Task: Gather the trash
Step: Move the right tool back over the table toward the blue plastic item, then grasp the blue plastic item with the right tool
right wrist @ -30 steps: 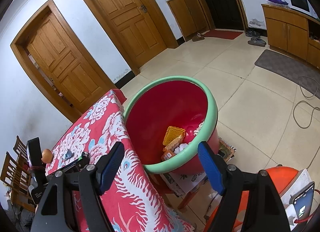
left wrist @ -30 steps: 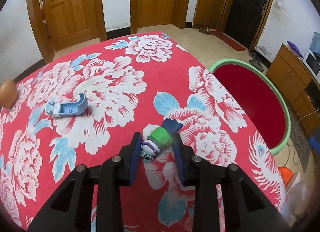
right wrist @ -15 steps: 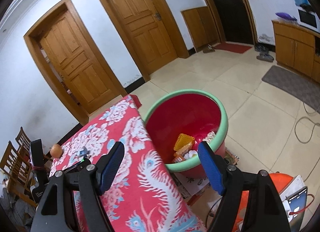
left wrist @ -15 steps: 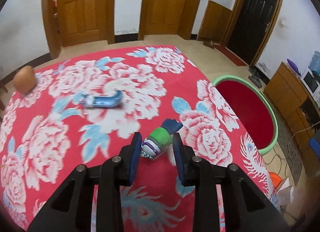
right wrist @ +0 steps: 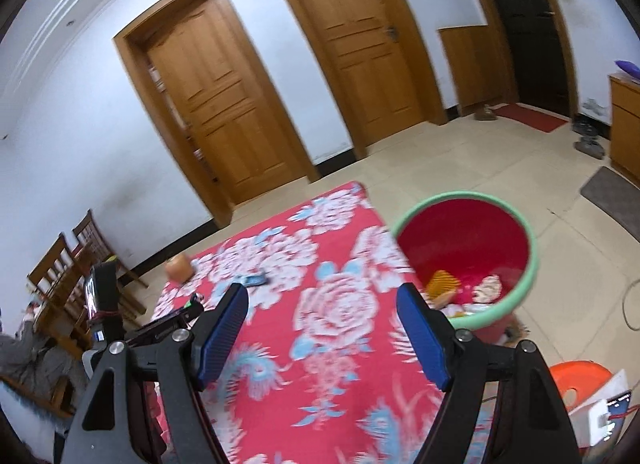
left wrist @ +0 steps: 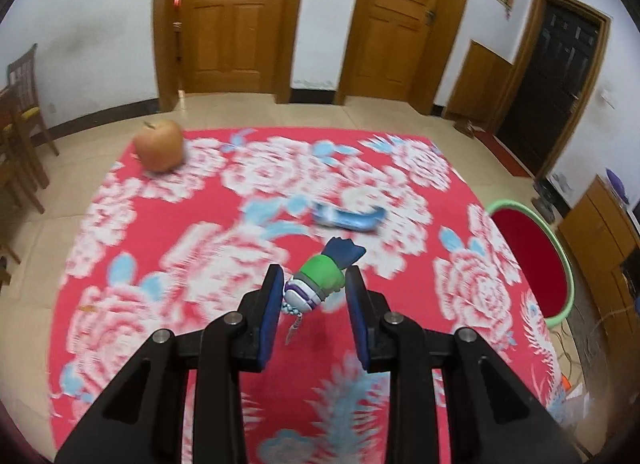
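Note:
My left gripper (left wrist: 315, 286) is shut on a small green, white and blue toy figure (left wrist: 320, 278) and holds it above the red floral tablecloth (left wrist: 168, 296). A blue plastic piece (left wrist: 349, 219) lies on the cloth beyond it. The red basin with a green rim (left wrist: 532, 260) stands right of the table. My right gripper (right wrist: 322, 304) is open and empty above the table's near side. The basin (right wrist: 468, 240) is to its right and holds an orange sponge-like piece (right wrist: 442, 282) and white scraps (right wrist: 486, 288). The left gripper (right wrist: 192, 304) with the toy shows at the left.
An apple (left wrist: 159, 145) sits at the table's far left corner and also shows in the right wrist view (right wrist: 179, 266). Wooden chairs (right wrist: 76, 264) stand left of the table. An orange stool (right wrist: 580, 378) and a phone (right wrist: 616, 408) are at the lower right. Wooden doors (left wrist: 228, 16) line the far wall.
My left gripper has lifted the toy off the cloth and swung back and left, so the apple came into view. My right gripper has swung left from the basin over the table.

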{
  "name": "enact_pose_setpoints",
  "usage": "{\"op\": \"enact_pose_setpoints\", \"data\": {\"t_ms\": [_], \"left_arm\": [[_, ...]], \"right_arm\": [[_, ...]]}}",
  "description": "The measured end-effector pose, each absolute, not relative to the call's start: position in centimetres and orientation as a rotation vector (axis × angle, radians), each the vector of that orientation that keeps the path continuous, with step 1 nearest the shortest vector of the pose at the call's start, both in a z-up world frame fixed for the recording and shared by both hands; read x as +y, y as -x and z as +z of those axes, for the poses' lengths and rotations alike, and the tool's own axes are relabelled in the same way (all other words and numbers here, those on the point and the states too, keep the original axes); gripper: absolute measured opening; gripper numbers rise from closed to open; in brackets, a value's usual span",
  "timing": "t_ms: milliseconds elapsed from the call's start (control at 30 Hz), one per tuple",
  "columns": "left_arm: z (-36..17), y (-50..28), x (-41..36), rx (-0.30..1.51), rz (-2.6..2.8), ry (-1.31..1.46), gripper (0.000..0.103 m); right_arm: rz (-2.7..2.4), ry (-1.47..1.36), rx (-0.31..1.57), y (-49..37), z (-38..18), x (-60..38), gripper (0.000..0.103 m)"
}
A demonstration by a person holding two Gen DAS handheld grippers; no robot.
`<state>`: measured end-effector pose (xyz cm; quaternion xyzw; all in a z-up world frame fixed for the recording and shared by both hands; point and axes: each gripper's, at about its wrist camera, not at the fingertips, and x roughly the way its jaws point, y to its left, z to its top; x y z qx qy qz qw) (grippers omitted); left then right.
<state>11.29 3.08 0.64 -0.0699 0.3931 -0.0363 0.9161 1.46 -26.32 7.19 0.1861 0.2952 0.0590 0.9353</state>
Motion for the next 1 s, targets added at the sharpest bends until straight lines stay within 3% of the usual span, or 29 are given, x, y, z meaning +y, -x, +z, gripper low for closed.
{"op": "enact_pose_setpoints", "data": {"t_ms": [567,1000], "left_arm": [[-2.4,-14.4,10.8,0.82,0.06,0.24,0.031],[-5.8,-15.4,12.0,0.85,0.08,0.267,0.031]], "right_arm": [[0.181,-0.256,0.709,-9.6,5.4,-15.5,0.078],[0.173,-0.237,0.879,-17.8,-2.0,-11.8,0.056]]}}
